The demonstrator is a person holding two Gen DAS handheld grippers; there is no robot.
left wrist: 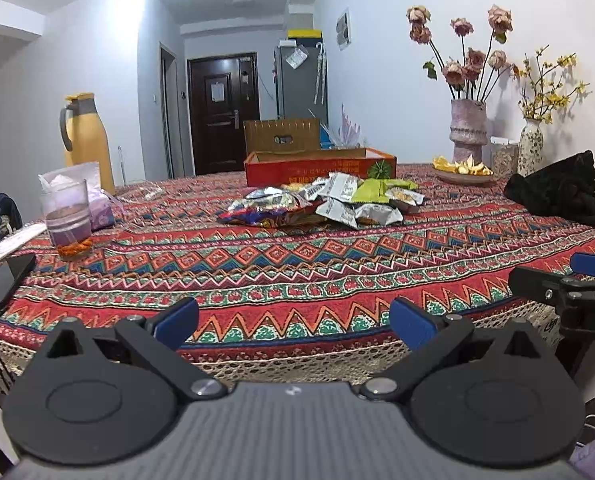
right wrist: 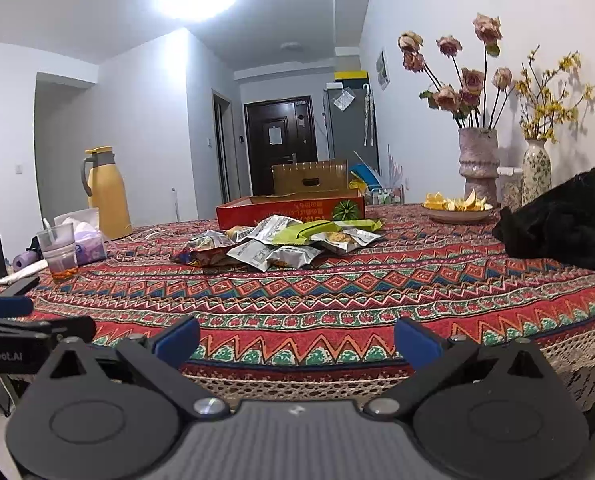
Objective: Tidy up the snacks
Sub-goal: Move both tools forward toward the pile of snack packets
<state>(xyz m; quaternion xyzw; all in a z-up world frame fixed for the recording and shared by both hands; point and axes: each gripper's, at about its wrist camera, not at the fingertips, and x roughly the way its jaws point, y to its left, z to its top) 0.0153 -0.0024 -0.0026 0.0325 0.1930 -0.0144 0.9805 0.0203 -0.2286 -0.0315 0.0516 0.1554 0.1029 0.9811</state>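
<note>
A heap of snack packets [left wrist: 325,202] lies mid-table on the patterned cloth [left wrist: 297,264]; silver, green and dark foil bags show, and the heap also shows in the right wrist view [right wrist: 281,242]. Behind it stands a shallow red cardboard box [left wrist: 321,168], open on top, also in the right wrist view [right wrist: 293,206]. My left gripper [left wrist: 293,318] is open and empty at the table's near edge, well short of the heap. My right gripper [right wrist: 295,338] is open and empty too, beside the left one; it shows at the right of the left wrist view [left wrist: 569,280].
A plastic cup [left wrist: 67,216], tissue pack [left wrist: 97,200], yellow thermos jug [left wrist: 85,140] and a phone [left wrist: 5,284] are on the left. A fruit plate [left wrist: 463,170], two flower vases [left wrist: 468,130] and a black bag [left wrist: 557,190] are on the right.
</note>
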